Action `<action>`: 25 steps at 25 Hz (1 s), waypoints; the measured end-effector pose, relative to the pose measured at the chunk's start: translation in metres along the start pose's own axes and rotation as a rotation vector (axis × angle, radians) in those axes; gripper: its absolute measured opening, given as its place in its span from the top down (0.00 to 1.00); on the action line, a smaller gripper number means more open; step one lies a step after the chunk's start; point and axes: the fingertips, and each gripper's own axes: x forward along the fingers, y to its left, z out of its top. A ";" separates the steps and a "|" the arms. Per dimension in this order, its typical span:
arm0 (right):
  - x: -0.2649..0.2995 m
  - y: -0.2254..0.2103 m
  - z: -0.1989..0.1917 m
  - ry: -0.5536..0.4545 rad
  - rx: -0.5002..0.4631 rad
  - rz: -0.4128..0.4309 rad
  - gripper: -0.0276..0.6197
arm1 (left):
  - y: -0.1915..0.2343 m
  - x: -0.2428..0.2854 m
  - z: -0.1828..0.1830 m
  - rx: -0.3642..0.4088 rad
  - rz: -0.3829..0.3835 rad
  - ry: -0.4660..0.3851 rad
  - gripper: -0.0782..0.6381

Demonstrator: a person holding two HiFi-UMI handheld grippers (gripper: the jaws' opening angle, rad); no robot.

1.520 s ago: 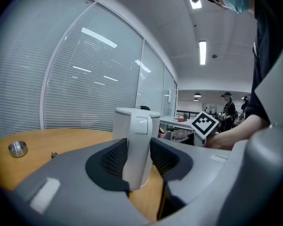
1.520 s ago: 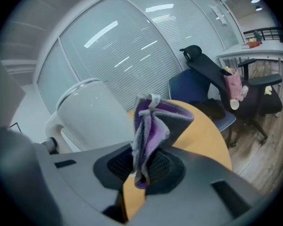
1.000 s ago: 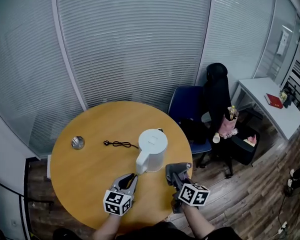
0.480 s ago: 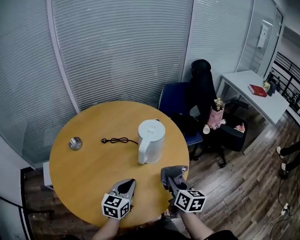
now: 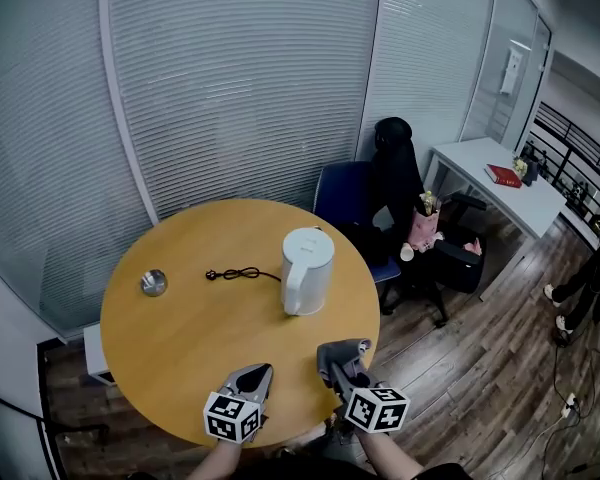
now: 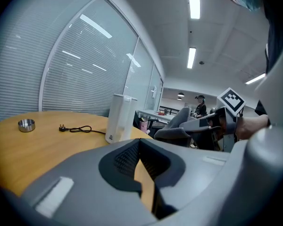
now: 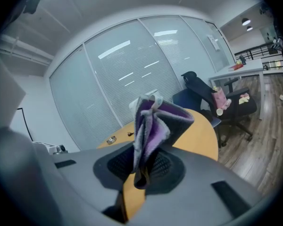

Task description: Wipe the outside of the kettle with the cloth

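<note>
The head view looks steeply down from above the near rim of the round table (image 5: 180, 338), the left gripper (image 5: 259, 371) and right gripper (image 5: 341, 356) at the frame's bottom. The left gripper view sits low, skimming almost level across the tabletop toward the kettle (image 6: 119, 119) (the other gripper intrudes at right). The right gripper view, close behind its cloth (image 7: 153, 124), faces the same slatted glass wall (image 7: 132, 65). All three share the tabletop and a small metal dish (image 5: 153, 283).

The right tool (image 7: 142, 166) pinches a grey and purple cloth (image 7: 153, 124), which stands bunched upright between its jaws. Behind it lies the round wooden tabletop (image 7: 200, 133), with a black chair (image 7: 198, 86) beyond.
</note>
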 end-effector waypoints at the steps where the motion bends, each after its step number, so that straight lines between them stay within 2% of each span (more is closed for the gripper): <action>1: 0.000 0.003 -0.003 0.000 0.001 0.000 0.87 | 0.000 -0.003 -0.001 0.000 -0.003 -0.001 0.88; 13: -0.003 0.026 -0.025 0.014 0.002 -0.011 0.87 | 0.005 -0.028 -0.016 -0.008 -0.011 0.006 0.88; 25: -0.010 0.030 -0.027 0.017 -0.009 -0.013 0.87 | -0.004 -0.030 -0.023 -0.010 -0.030 0.021 0.88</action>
